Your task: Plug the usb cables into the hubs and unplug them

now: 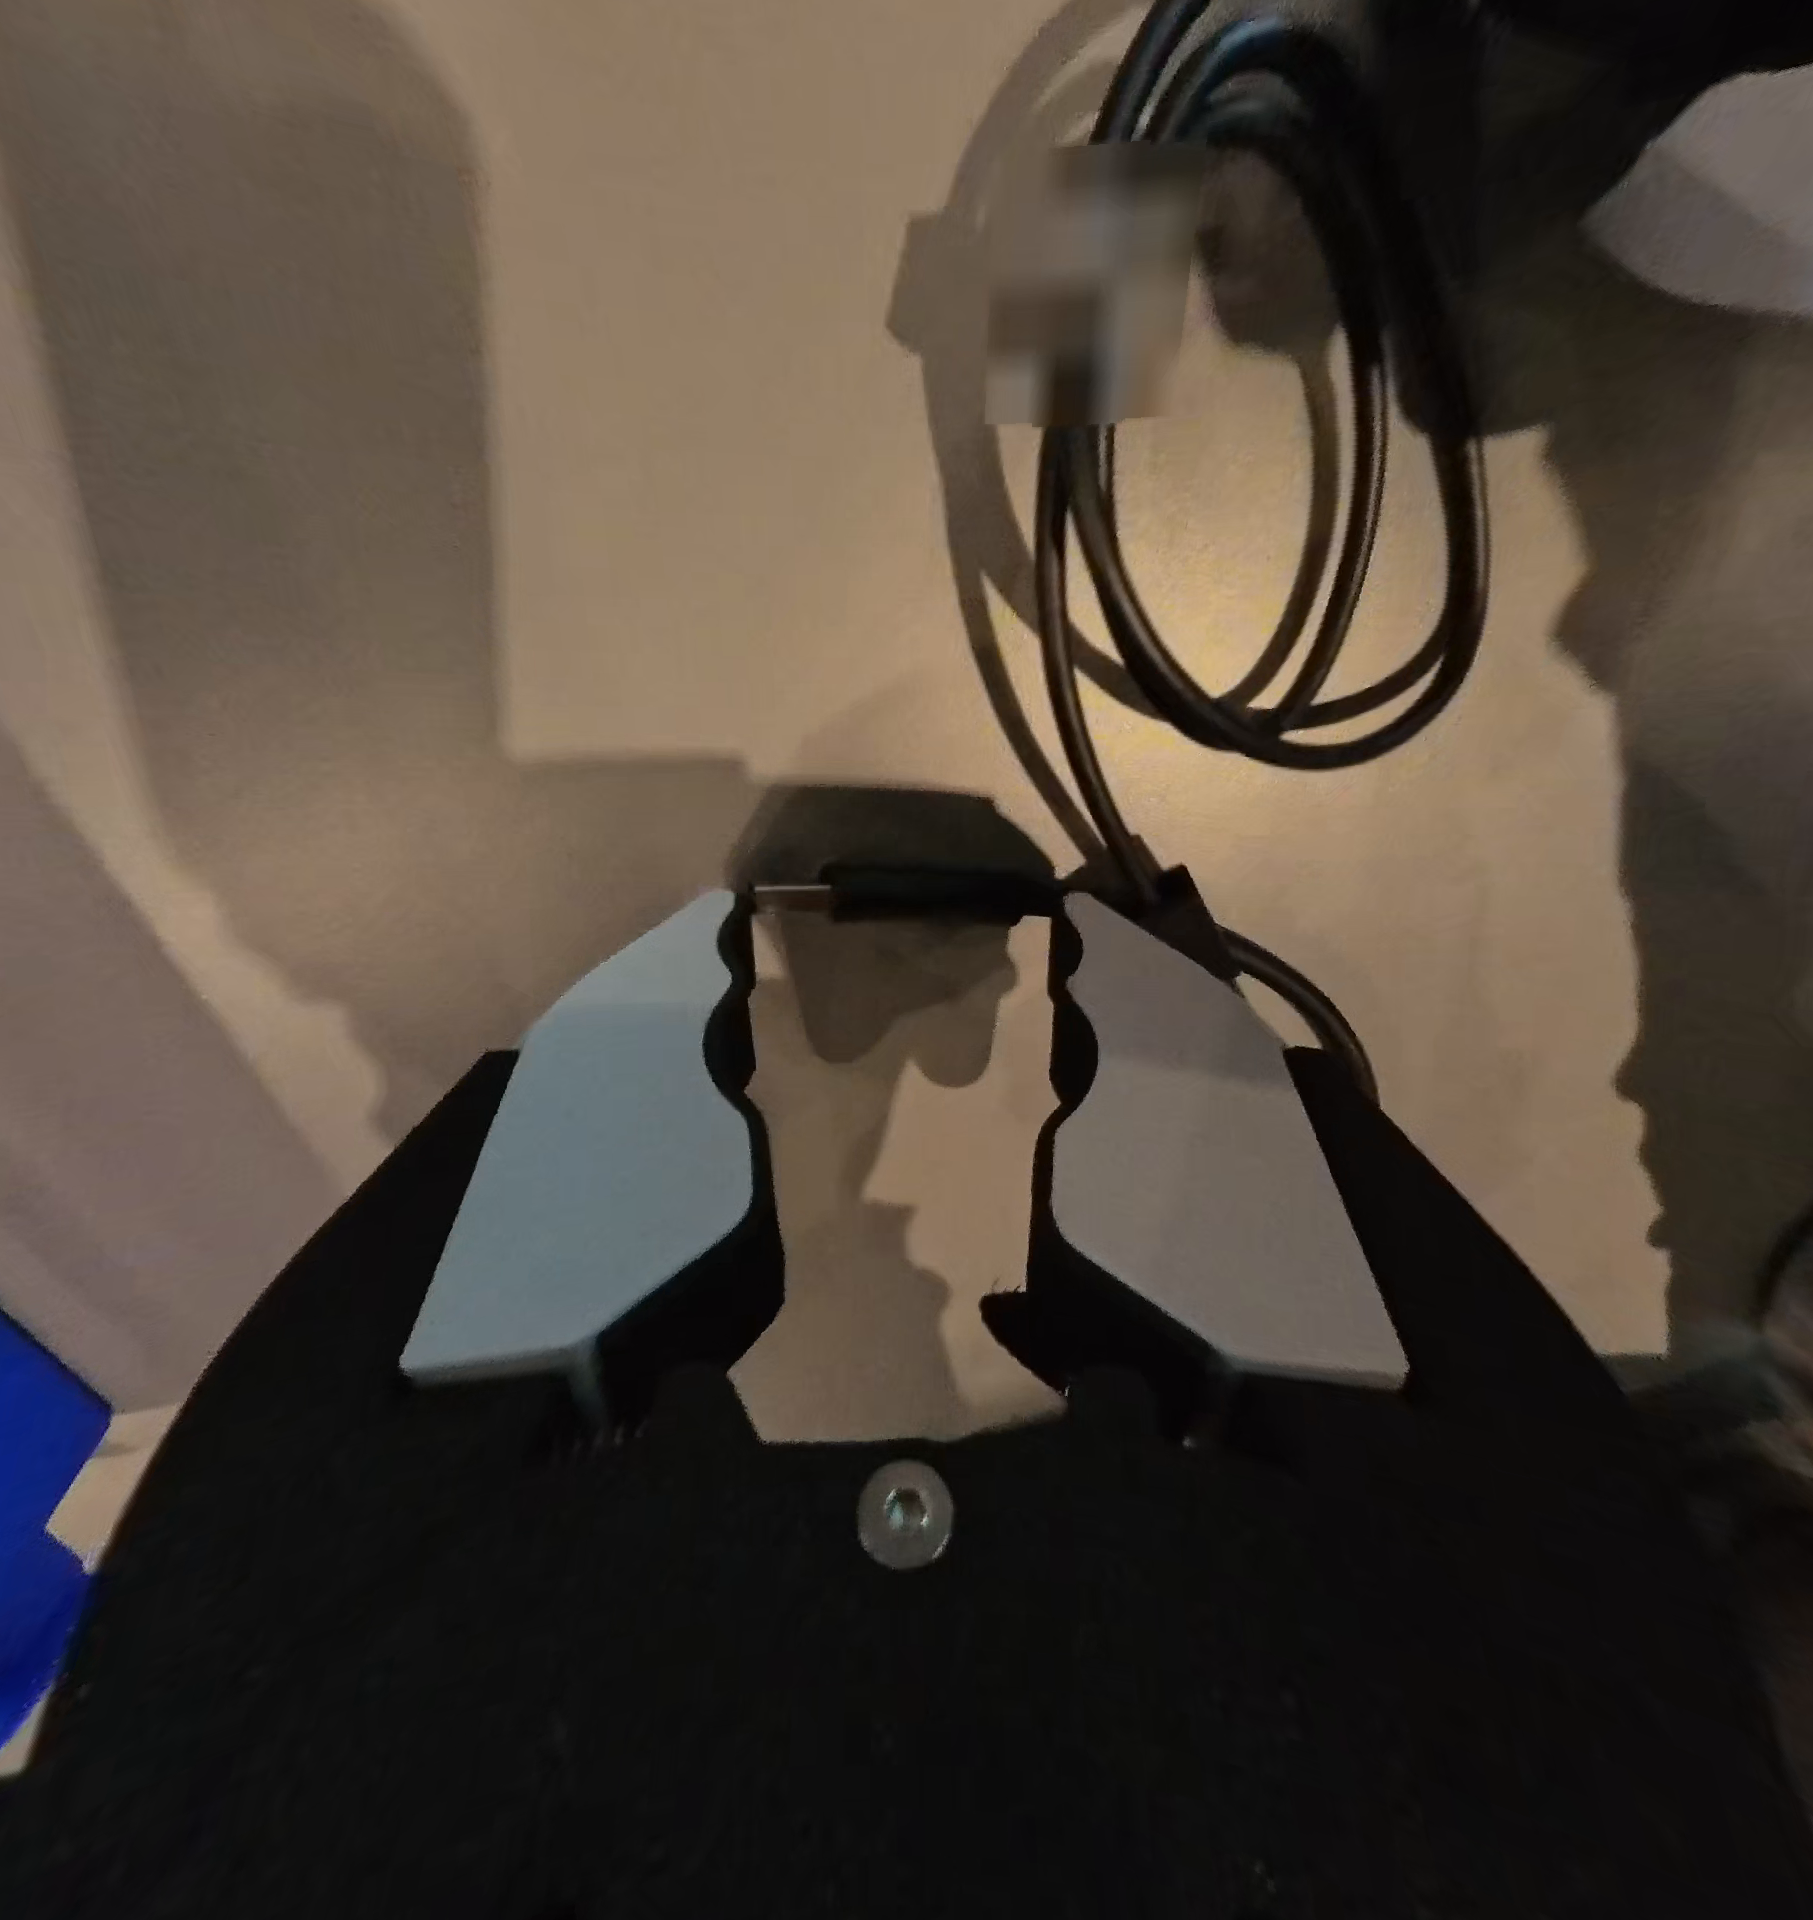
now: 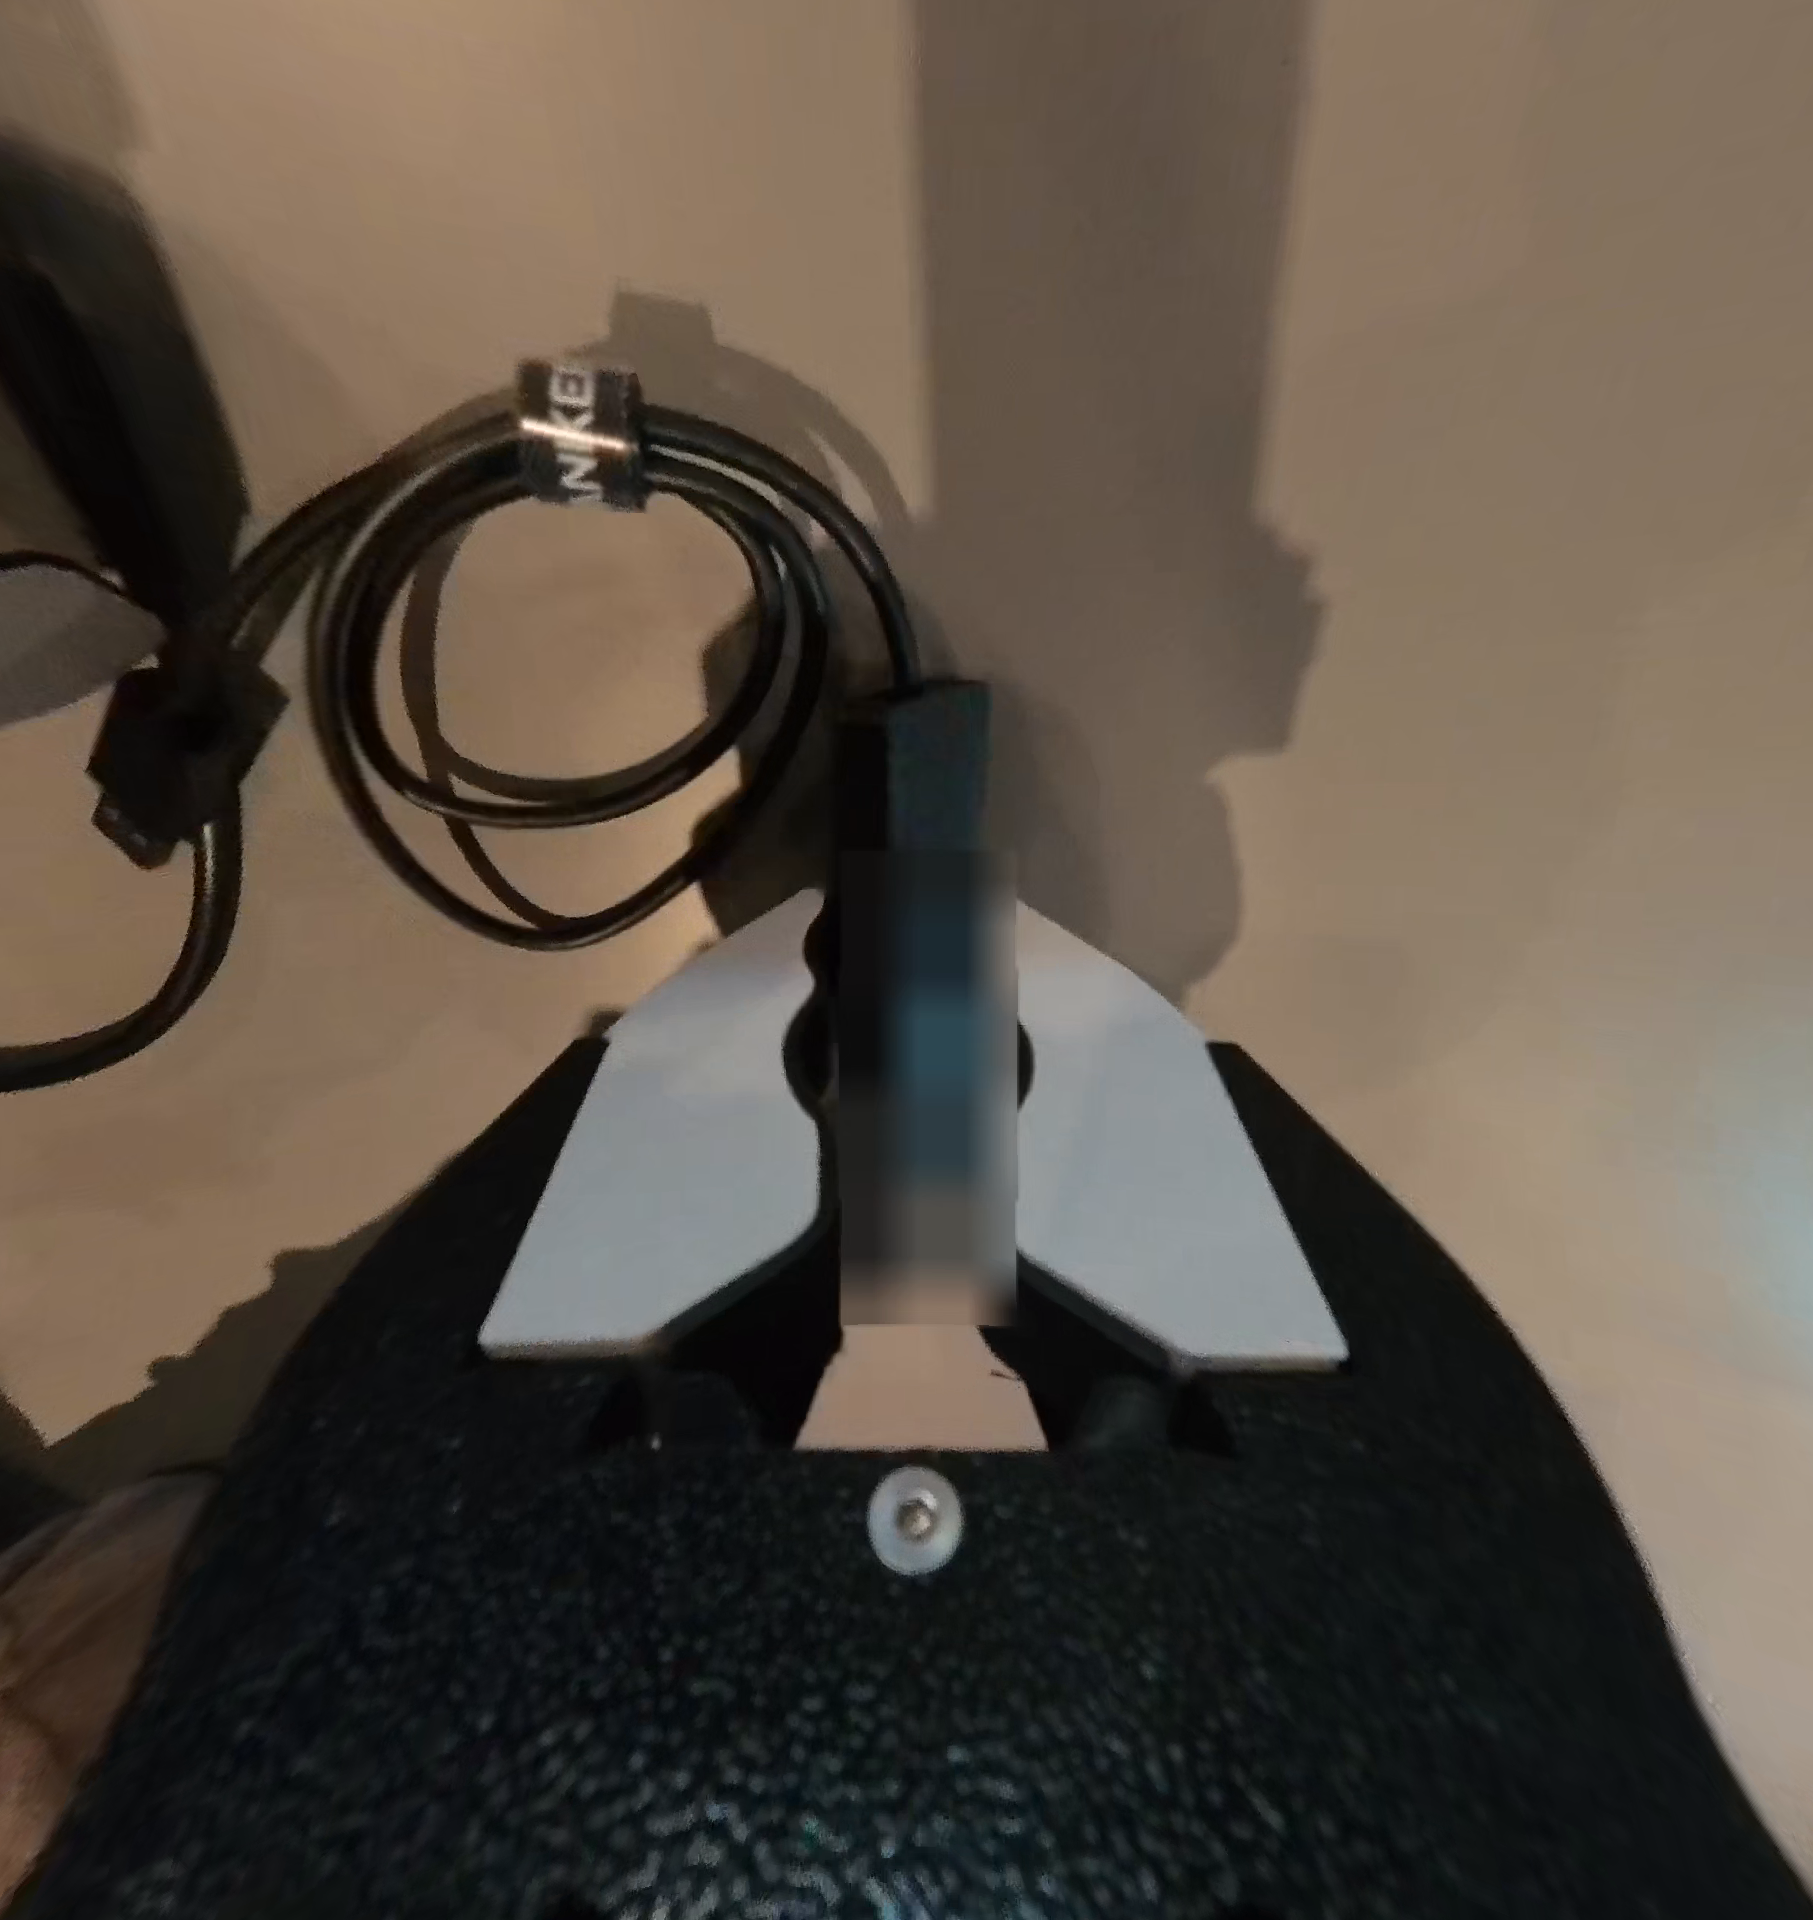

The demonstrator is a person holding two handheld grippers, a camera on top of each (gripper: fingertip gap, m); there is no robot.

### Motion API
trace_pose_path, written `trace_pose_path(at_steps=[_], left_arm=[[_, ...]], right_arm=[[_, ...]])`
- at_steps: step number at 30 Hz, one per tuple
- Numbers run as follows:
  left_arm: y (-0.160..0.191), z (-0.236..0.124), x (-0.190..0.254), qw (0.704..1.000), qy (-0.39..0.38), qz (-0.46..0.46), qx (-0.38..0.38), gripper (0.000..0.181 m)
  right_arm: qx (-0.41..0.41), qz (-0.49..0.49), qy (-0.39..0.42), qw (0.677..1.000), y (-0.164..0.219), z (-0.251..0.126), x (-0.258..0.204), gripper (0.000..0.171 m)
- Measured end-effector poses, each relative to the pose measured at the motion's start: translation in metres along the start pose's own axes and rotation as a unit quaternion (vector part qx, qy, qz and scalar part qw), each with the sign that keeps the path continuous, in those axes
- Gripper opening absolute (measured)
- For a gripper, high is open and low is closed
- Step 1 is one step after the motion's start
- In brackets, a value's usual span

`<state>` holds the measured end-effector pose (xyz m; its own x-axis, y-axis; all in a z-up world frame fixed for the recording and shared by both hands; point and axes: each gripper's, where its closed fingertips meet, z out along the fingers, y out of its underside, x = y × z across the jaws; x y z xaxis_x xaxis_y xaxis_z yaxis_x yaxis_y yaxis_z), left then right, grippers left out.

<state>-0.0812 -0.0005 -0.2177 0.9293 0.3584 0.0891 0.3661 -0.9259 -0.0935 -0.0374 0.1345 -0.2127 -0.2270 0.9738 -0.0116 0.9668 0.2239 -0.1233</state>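
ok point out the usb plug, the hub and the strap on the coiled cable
usb plug [image 1: 923, 902], left wrist view, on its black housing
hub [image 2: 933, 769], right wrist view, on its unblurred far end
strap [image 2: 580, 431], right wrist view, on the band around the coil

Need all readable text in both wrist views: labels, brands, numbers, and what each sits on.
Black strap round the coiled cable: white letters, partly legible; writing is not transcribed here.
Hub in the right claw: most of its face is under a mosaic patch, nothing readable.
Left wrist view: a blur patch covers the strap area; USB plug shows no marking.
No numbers or signs elsewhere.
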Motion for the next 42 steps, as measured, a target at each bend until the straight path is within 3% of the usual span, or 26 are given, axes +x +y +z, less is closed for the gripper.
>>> trace_pose_path(at_steps=[3,8,11,15,16,17,18,19,23,25,29,31,32,34,42], left_arm=[[0.006,-0.001,-0.003,1.0,-0.008,0.013,-0.008,0.048],[0.014,-0.003,-0.006,0.998,0.019,0.052,0.008,0.048],[0.02,-0.005,-0.012,0.996,0.025,0.082,0.015,0.047],[0.024,-0.01,-0.021,0.993,0.035,0.115,0.024,0.047],[0.024,-0.011,-0.021,0.991,0.038,0.127,0.027,0.043],[0.019,-0.013,-0.028,0.988,0.013,0.144,0.046,0.003],[0.015,-0.016,-0.026,0.985,0.015,0.158,0.074,0.0],[0.014,-0.019,-0.021,0.984,0.034,0.153,0.085,0.006],[0.015,-0.027,-0.008,0.988,0.111,0.056,0.088,0.075],[0.025,-0.034,0.007,0.984,0.13,0.075,0.097,0.073],[0.047,-0.071,0.034,0.953,0.121,0.213,0.176,0.061],[0.055,-0.084,0.057,0.943,0.156,0.208,0.205,0.058],[0.058,-0.084,0.065,0.947,0.165,0.19,0.2,0.065],[0.059,-0.073,0.08,0.952,0.181,0.166,0.182,0.069],[0.047,-0.007,0.083,0.985,0.074,0.126,0.087,0.074]], right_arm=[[0.041,0.02,-0.009,0.999,0.0,-0.018,0.001,0.028],[0.182,0.042,-0.062,0.98,-0.013,-0.065,-0.005,0.024],[0.282,0.001,-0.148,0.948,-0.028,-0.095,-0.029,0.02],[0.324,-0.04,-0.171,0.93,-0.038,-0.106,-0.039,0.017],[0.331,-0.048,-0.179,0.925,-0.041,-0.108,-0.042,0.016],[0.337,-0.056,-0.192,0.92,-0.044,-0.109,-0.047,0.015],[0.342,-0.063,-0.205,0.915,-0.046,-0.11,-0.051,0.016],[0.344,-0.067,-0.214,0.912,-0.048,-0.111,-0.054,0.016],[0.342,-0.07,-0.222,0.91,-0.052,-0.107,-0.056,0.016],[0.342,-0.067,-0.226,0.909,-0.051,-0.107,-0.056,0.016],[0.374,-0.072,-0.228,0.896,-0.047,-0.117,-0.052,0.014],[0.395,-0.068,-0.225,0.888,-0.047,-0.125,-0.049,0.014],[0.405,-0.067,-0.223,0.884,-0.047,-0.13,-0.048,0.014],[0.421,-0.068,-0.214,0.879,-0.047,-0.137,-0.047,0.014],[0.446,-0.072,-0.185,0.873,-0.041,-0.152,-0.047,0.013]])
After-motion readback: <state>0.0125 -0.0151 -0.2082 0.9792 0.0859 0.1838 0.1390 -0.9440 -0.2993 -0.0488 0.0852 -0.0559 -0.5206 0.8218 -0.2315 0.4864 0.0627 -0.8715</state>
